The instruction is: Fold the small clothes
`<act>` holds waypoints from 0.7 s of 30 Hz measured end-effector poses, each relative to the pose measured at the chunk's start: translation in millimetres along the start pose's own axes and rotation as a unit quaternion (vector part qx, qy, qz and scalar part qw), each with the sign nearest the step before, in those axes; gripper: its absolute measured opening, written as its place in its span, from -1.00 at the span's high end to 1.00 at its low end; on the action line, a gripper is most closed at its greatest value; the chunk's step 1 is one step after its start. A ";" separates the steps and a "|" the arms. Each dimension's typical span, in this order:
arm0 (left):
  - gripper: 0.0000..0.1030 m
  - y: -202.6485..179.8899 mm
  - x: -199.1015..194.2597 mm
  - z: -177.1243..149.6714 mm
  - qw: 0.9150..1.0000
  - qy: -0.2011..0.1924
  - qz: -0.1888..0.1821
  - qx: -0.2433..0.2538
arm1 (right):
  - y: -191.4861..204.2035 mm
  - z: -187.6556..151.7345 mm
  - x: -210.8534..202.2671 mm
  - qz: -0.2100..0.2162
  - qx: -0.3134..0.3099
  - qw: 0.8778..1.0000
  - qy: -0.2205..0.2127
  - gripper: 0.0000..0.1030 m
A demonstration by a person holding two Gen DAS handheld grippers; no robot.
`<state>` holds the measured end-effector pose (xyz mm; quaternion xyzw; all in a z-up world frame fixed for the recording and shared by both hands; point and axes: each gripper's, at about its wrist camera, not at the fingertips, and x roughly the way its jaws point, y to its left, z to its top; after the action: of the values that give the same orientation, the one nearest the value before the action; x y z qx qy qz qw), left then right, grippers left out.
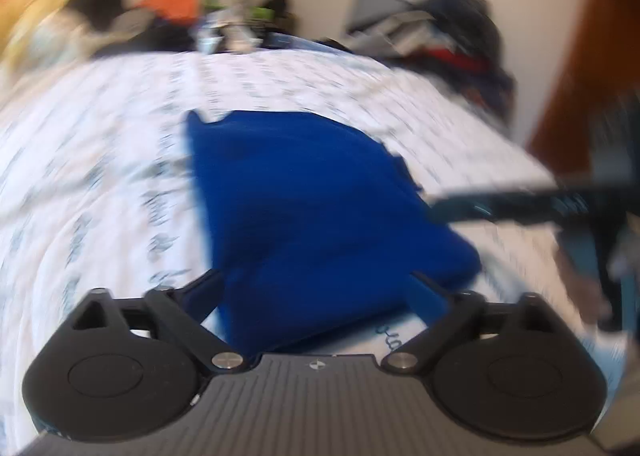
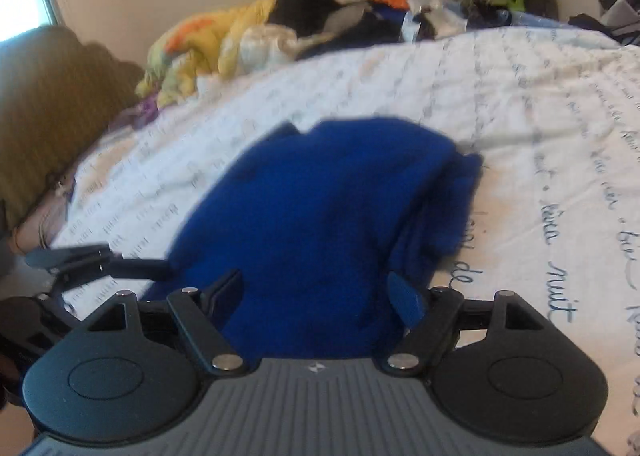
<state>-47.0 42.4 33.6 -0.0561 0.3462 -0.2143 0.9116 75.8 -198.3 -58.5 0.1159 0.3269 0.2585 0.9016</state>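
Note:
A folded royal-blue garment (image 1: 312, 195) lies on the bed's white sheet with printed writing (image 1: 100, 135). My left gripper (image 1: 316, 280) hovers at the garment's near end, jaws wide apart, with cloth lying between the fingers but not pinched. The other gripper's dark fingers (image 1: 500, 203) reach in from the right beside the garment. In the right wrist view the same blue garment (image 2: 320, 207) fills the middle, and my right gripper (image 2: 316, 280) stands open astride its near edge. At the left of that view, the left gripper's fingers (image 2: 100, 260) sit by the garment's side.
The white sheet (image 2: 520, 95) stretches away on all sides of the garment. A heap of yellow, orange and dark clothes (image 2: 208, 39) lines the far edge by the wall. A brown headboard (image 2: 52, 95) is at the left. A second clothes pile (image 1: 452, 35) sits near a brown door (image 1: 592, 55).

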 end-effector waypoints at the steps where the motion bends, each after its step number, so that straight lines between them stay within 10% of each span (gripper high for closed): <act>1: -0.87 11.3 0.3 -1.6 0.999 0.009 -0.003 -0.043 | -6.9 -3.0 -2.7 0.002 0.023 1.000 0.006 -0.54; 5: -0.72 35.8 5.4 -3.2 0.988 0.023 -0.022 -0.149 | -37.0 -15.8 9.4 0.020 0.102 0.993 0.052 -0.50; 6: -0.44 35.2 6.4 -0.7 0.988 0.027 -0.021 -0.152 | -37.6 -18.3 13.4 0.019 0.101 0.993 0.049 -0.42; 7: 0.30 34.1 9.8 2.5 0.988 0.038 -0.024 -0.149 | -37.8 -19.1 17.5 0.020 0.097 0.994 0.051 -0.09; 8: 0.62 32.2 13.7 4.3 0.989 0.050 -0.010 -0.140 | -37.0 -18.9 25.1 0.018 0.092 0.994 0.060 0.43; 12: 0.56 27.8 9.1 9.3 0.996 0.049 0.032 -0.069 | -24.2 -18.5 41.2 0.004 0.039 0.996 0.075 0.69; 16: 0.08 9.3 0.6 0.1 0.998 0.033 0.057 0.009 | -24.4 -20.8 48.2 -0.001 0.006 0.998 0.063 0.68; 19: -0.74 0.3 -16.9 6.8 0.999 -0.015 0.038 0.012 | -22.4 -0.9 30.5 -0.016 0.031 0.998 0.049 0.29; 21: -0.78 -11.5 -17.1 15.3 0.998 -0.048 0.018 0.026 | -21.8 29.3 16.9 -0.026 0.037 0.999 -0.010 -0.10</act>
<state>-52.4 38.7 58.4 -0.0362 0.2973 -0.2036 0.9321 114.3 -208.6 -53.4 0.1434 0.3303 0.2212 0.9063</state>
